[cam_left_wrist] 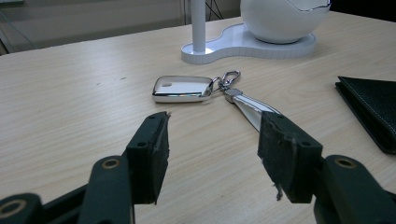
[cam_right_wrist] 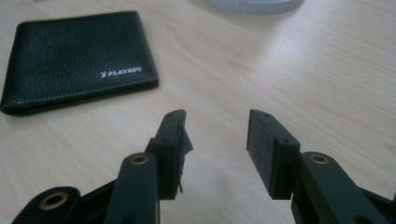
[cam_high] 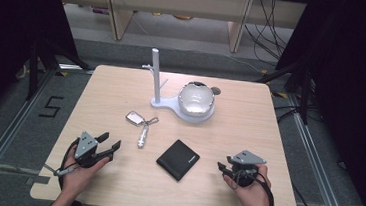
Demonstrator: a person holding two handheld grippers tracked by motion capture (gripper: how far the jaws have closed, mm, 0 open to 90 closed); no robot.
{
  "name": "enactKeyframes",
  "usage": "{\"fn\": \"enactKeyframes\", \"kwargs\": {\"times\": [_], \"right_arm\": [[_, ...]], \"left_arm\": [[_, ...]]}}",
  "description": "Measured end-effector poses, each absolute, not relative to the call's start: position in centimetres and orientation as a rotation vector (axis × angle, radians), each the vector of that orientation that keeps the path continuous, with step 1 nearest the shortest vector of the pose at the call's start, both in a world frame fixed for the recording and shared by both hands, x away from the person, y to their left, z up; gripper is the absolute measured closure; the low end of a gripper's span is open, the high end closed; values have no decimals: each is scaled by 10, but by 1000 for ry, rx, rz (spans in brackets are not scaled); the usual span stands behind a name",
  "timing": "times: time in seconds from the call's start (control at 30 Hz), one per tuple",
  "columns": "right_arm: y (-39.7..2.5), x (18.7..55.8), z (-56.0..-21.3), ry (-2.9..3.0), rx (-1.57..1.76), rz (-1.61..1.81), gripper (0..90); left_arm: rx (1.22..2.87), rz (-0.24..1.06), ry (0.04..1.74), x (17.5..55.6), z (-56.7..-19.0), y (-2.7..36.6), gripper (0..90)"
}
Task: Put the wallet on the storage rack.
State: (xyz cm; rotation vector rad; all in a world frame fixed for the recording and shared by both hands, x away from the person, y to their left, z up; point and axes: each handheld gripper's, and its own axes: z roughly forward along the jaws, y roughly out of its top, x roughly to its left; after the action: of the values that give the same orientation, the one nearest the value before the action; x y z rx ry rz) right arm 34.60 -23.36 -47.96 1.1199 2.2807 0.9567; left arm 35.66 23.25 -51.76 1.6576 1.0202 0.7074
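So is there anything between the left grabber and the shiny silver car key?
No. In the left gripper view, bare light wooden table lies between the open left gripper and the silver key fob; its metal strap runs toward one jaw.

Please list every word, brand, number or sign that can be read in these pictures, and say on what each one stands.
"PLAYBOY", with a small logo before it too small to make out: in pale print on the black wallet.
"5": a black mark on the floor left of the table.
The key fob shows no readable text.
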Motion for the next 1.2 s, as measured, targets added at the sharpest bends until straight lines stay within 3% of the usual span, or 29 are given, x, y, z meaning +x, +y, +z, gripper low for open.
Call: {"fn": "enactKeyframes", "kwargs": {"times": [0.43, 0.87, 1.2], "right_arm": [[-186, 367, -457, 2628, 921, 691, 580], [-92, 377, -461, 2855, 567, 455, 430], [-75, 371, -472, 2860, 486, 367, 356]], "left_arm": [[1666, 699, 1007, 357, -516, 231, 419], [1670, 692, 1007, 354, -515, 233, 411], [1670, 685, 1003, 353, -516, 232, 411]]}}
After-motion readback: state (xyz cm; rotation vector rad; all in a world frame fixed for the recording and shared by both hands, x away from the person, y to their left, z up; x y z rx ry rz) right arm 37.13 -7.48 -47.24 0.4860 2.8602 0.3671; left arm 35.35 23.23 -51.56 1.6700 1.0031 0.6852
